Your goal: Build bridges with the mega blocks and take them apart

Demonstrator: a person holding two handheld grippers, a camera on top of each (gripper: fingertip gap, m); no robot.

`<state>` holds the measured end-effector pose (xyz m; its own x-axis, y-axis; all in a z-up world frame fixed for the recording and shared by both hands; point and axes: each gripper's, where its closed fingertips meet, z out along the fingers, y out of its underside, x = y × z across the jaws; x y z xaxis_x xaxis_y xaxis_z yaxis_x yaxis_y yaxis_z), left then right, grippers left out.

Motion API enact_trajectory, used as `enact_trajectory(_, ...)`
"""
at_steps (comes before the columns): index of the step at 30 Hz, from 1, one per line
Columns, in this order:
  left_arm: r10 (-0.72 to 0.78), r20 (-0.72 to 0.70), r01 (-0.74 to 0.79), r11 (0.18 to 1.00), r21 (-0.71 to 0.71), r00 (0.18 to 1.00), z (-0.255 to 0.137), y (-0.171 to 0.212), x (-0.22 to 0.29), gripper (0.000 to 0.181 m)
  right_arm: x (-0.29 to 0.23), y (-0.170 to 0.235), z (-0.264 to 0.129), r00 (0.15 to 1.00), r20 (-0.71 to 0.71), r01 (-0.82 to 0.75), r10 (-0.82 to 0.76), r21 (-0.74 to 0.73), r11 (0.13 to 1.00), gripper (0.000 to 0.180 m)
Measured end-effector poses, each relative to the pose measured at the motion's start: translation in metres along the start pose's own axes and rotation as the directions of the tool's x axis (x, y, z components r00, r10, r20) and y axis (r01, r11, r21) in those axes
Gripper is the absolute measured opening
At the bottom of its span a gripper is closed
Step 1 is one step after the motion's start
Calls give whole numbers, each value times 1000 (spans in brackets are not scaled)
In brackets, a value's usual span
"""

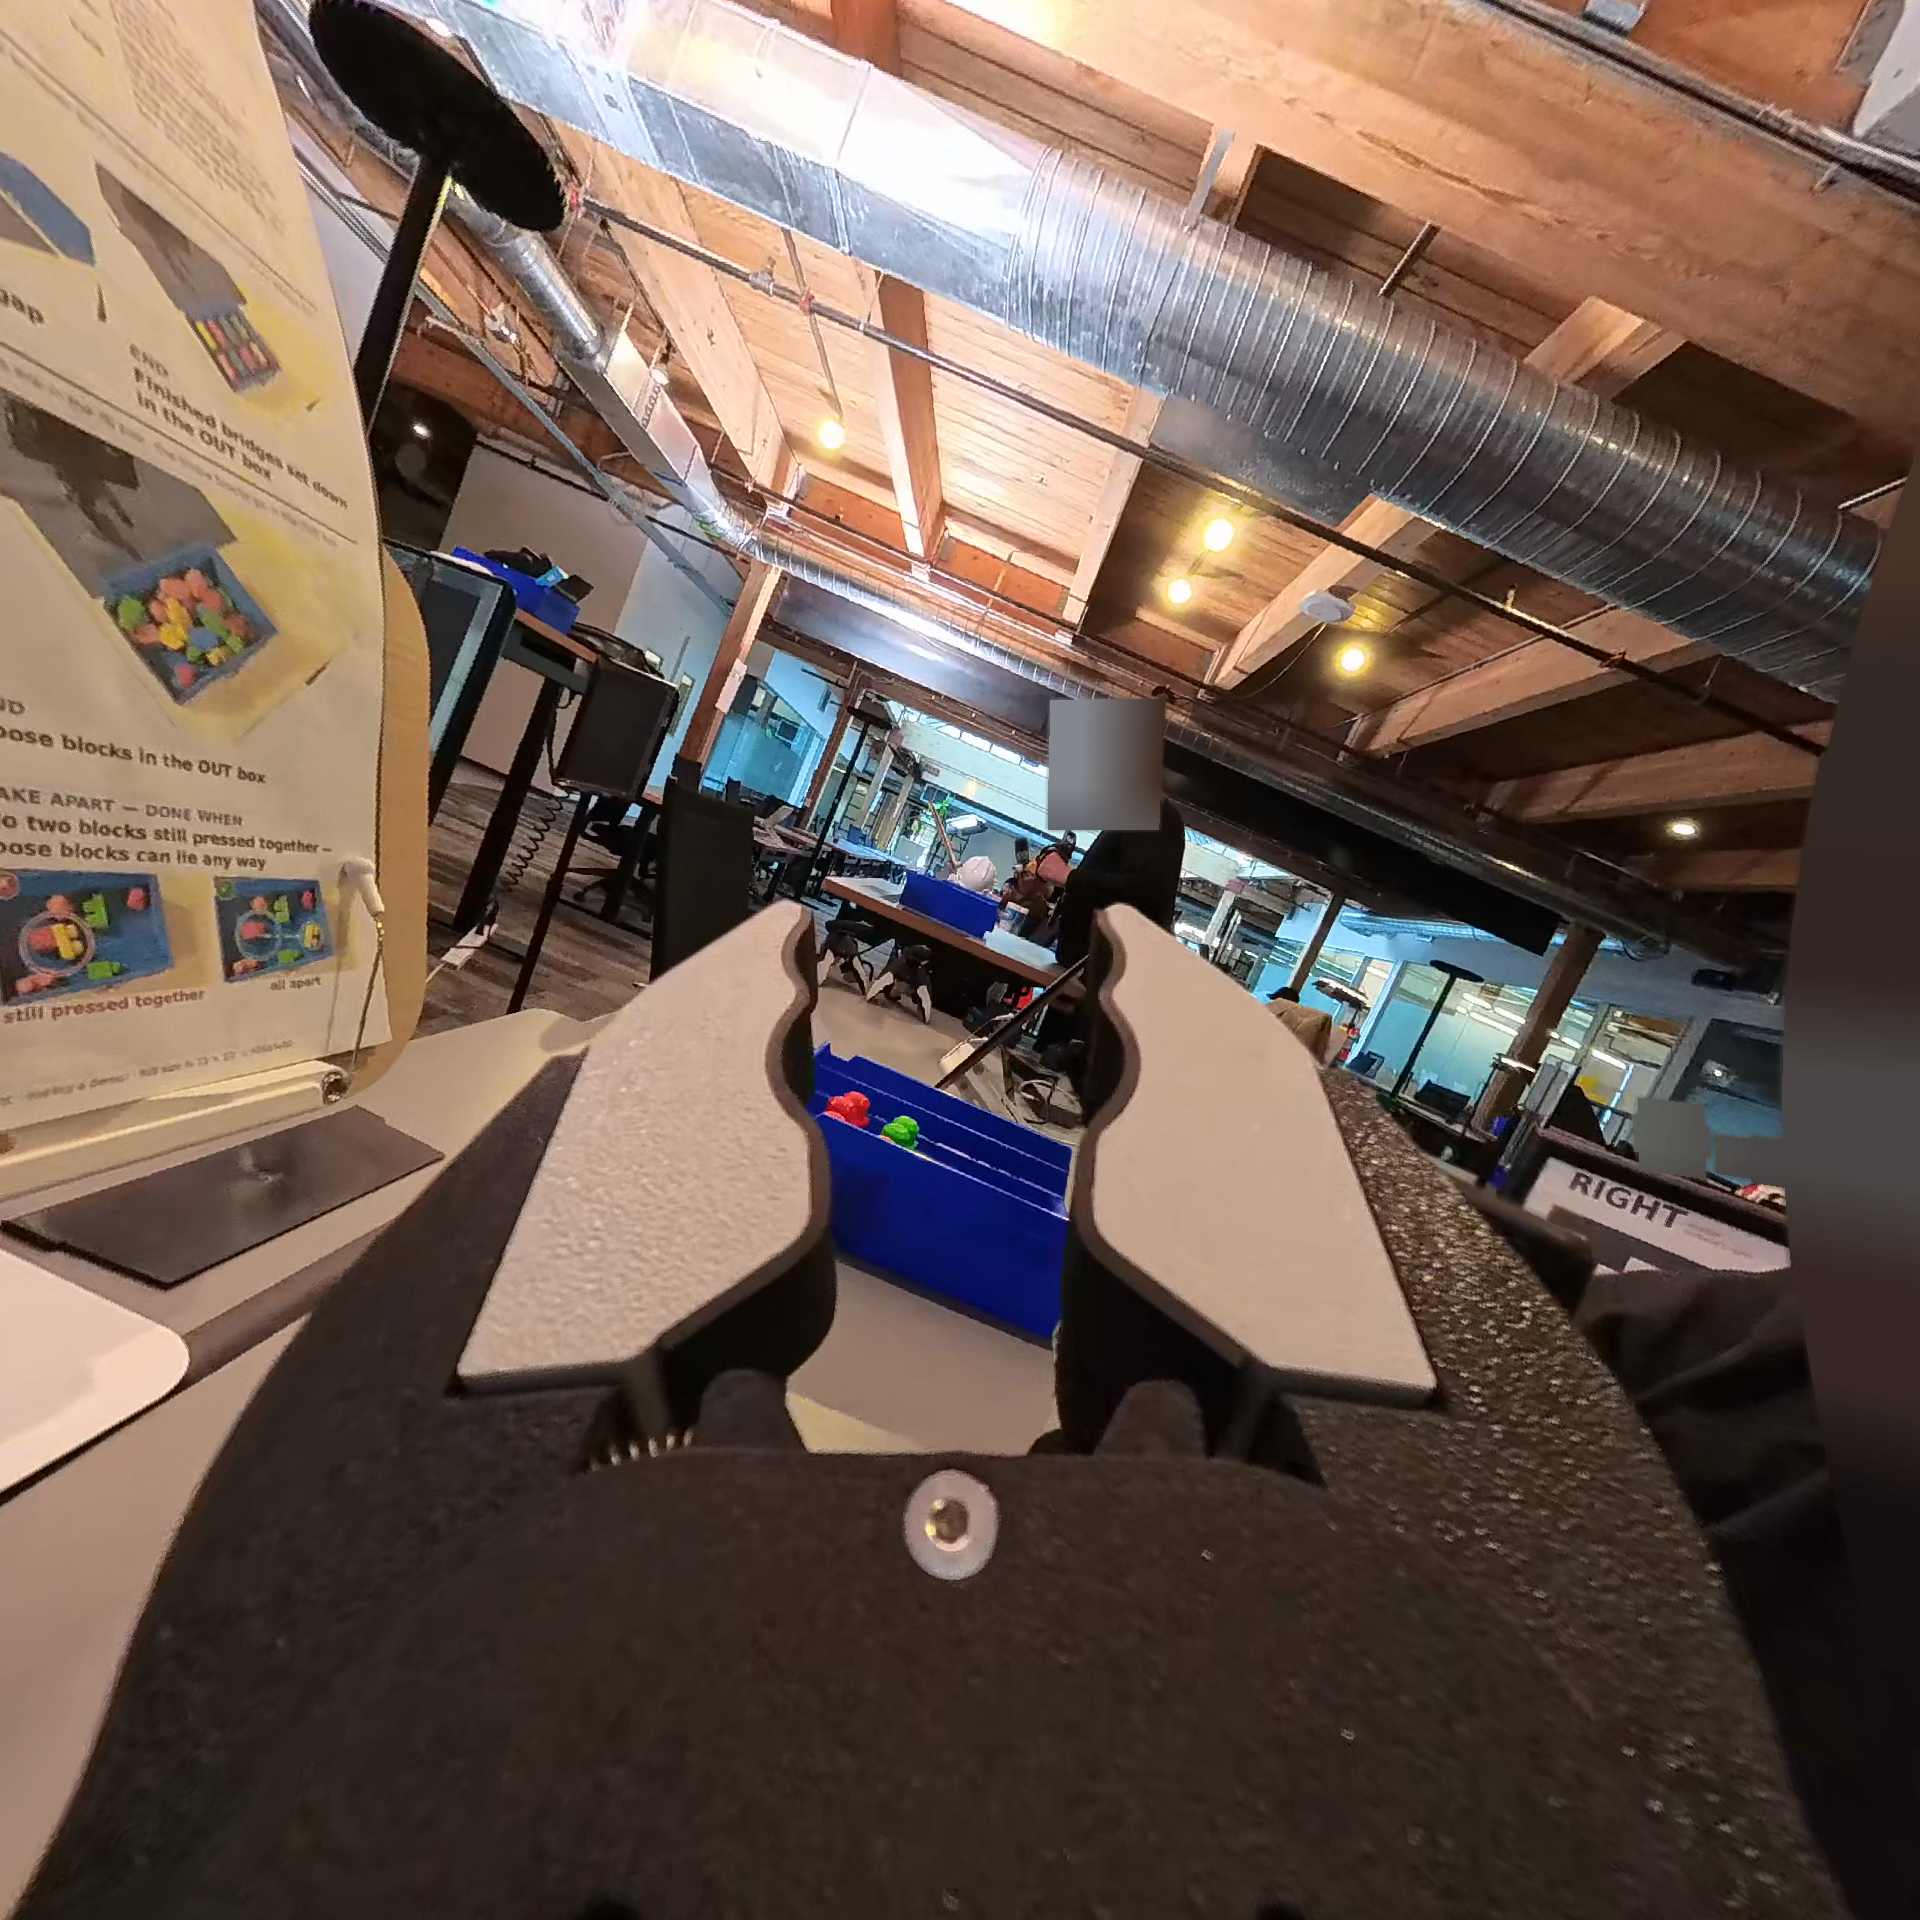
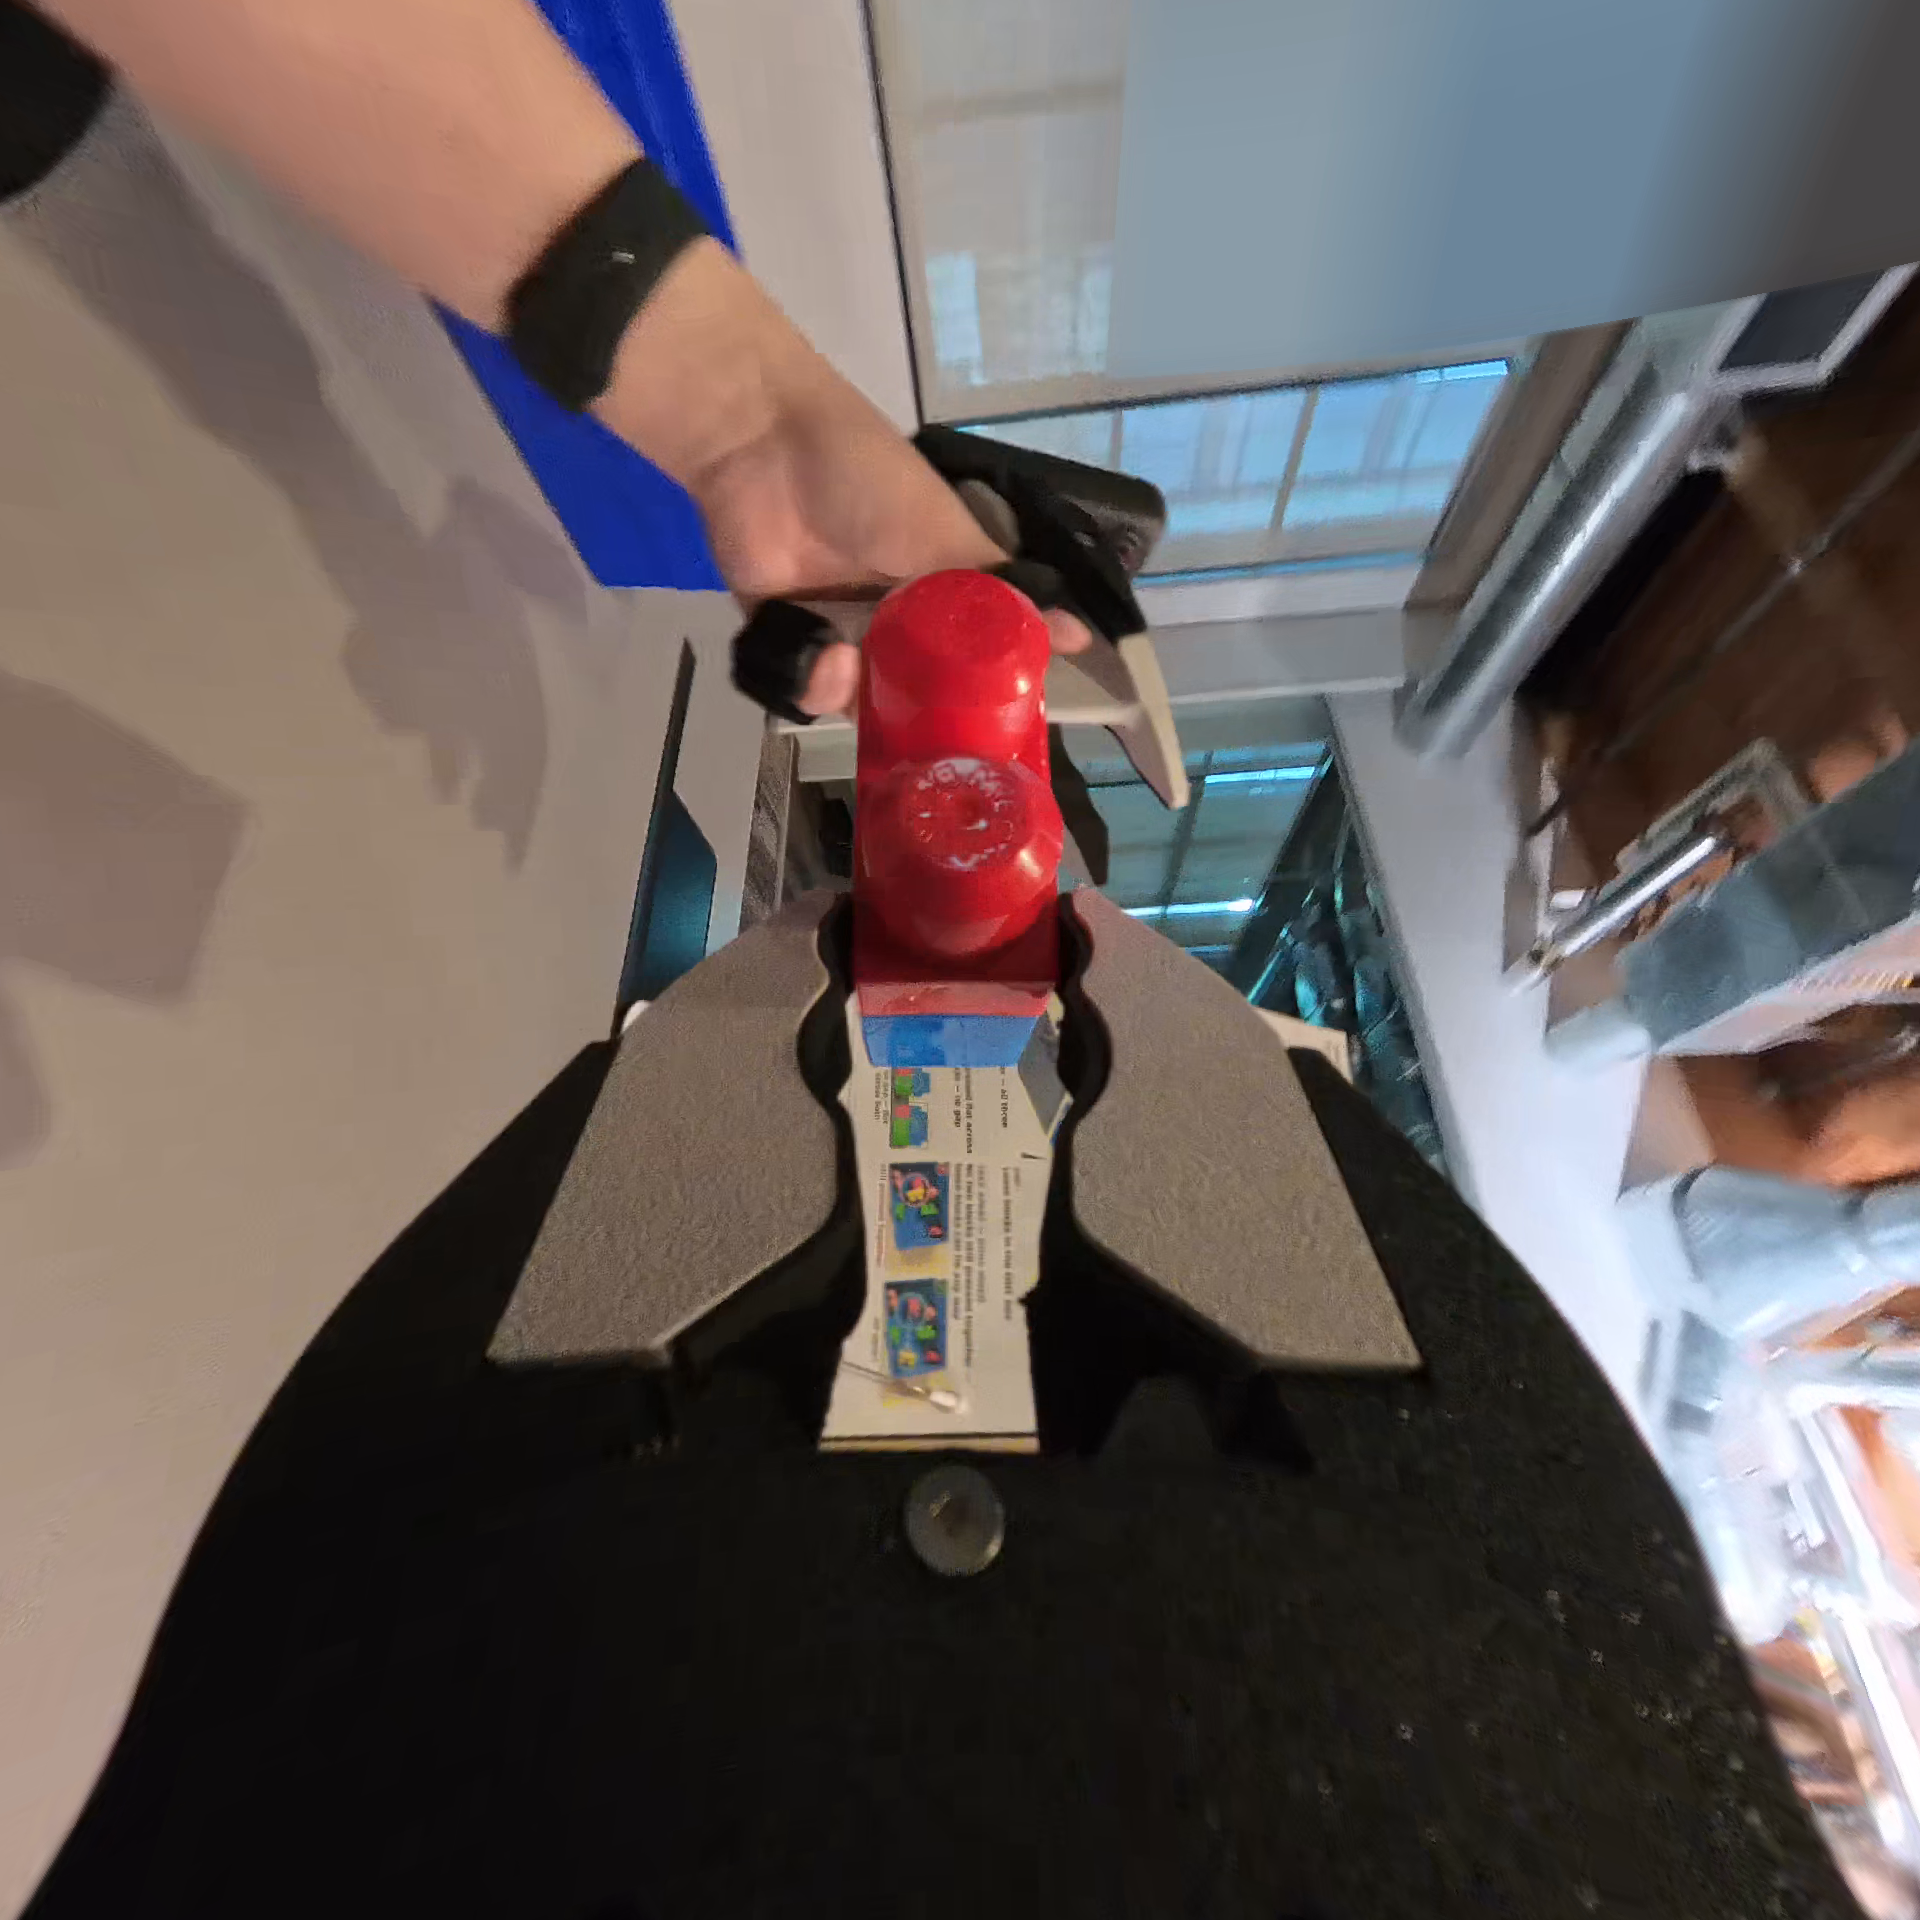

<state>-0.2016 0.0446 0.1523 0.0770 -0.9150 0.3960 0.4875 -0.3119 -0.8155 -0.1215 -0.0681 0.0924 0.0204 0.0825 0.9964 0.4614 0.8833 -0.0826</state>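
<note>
My right gripper (image 2: 956,935) is shut on a red mega block (image 2: 956,748), held at its base with the studs sticking out past the fingertips, in the air. Beyond it, a person's hand (image 2: 790,457) holds the left gripper (image 2: 1101,623). In the left wrist view my left gripper (image 1: 951,935) is open and empty, tilted upward above the table. Between its fingers I see a blue bin (image 1: 956,1195) holding red blocks (image 1: 850,1110) and a green block (image 1: 902,1130).
A printed instruction sheet (image 1: 156,623) stands on a stand at the left of the grey table (image 1: 104,1507); it also shows between the right fingers (image 2: 935,1247). A black pole lamp (image 1: 436,114) rises behind it. The blue bin (image 2: 613,416) lies behind the hand.
</note>
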Motion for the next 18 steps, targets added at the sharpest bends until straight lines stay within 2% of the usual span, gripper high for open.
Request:
enact_trajectory(5,0,-5,0,1000,5,1000,0,-1,2,49,-24,-2,-28,992,56,119,-117,-37,992,36)
enact_trajectory(12,-14,-19,14,1000,-10,1000,6,5,4,49,-31,1,-55,989,59,142,-136,-100,985,36)
enact_trajectory(15,-23,-25,23,1000,-21,999,8,9,5,49,-26,18,-75,996,67,-43,54,-156,987,36)
enact_trajectory(18,-41,-43,40,999,-21,998,10,10,8,49,0,67,-126,926,42,-348,375,-288,892,36)
